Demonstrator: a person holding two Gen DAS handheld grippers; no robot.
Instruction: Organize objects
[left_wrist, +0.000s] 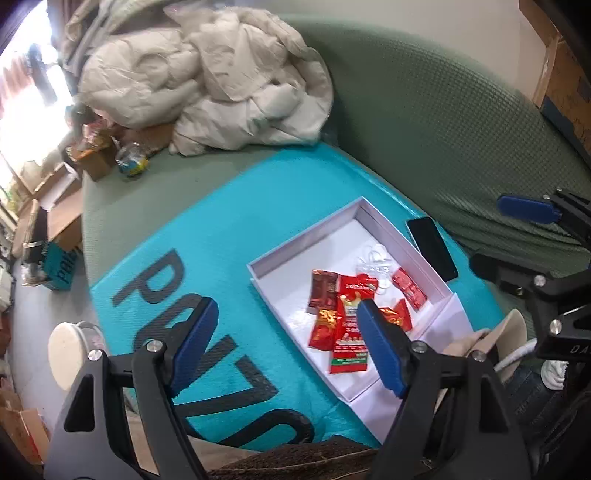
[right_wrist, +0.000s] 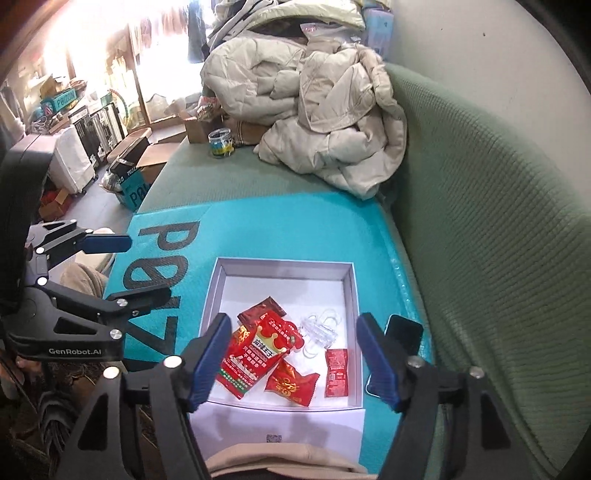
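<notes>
A white open box (left_wrist: 295, 240) (right_wrist: 218, 284) lies on a teal mailer bag (left_wrist: 229, 206) (right_wrist: 280, 229) on a green sofa. Inside it are several red snack packets (left_wrist: 347, 332) (right_wrist: 258, 354), a dark brown packet (left_wrist: 323, 291) (right_wrist: 262, 308) and clear plastic hooks (left_wrist: 375, 258) (right_wrist: 319, 328). A black phone (left_wrist: 432, 247) (right_wrist: 404, 332) lies on the bag just right of the box. My left gripper (left_wrist: 288, 336) is open and empty above the box's left side; it also shows in the right wrist view (right_wrist: 140, 266). My right gripper (right_wrist: 291, 350) is open and empty above the packets.
A crumpled beige jacket (left_wrist: 207, 81) (right_wrist: 314, 110) is piled at the sofa's far end. A small jar (left_wrist: 131, 160) (right_wrist: 221, 142) and cardboard boxes (left_wrist: 92, 155) stand near it. More boxes lie on the floor at the left (right_wrist: 133, 177). The sofa back (right_wrist: 480, 221) rises at the right.
</notes>
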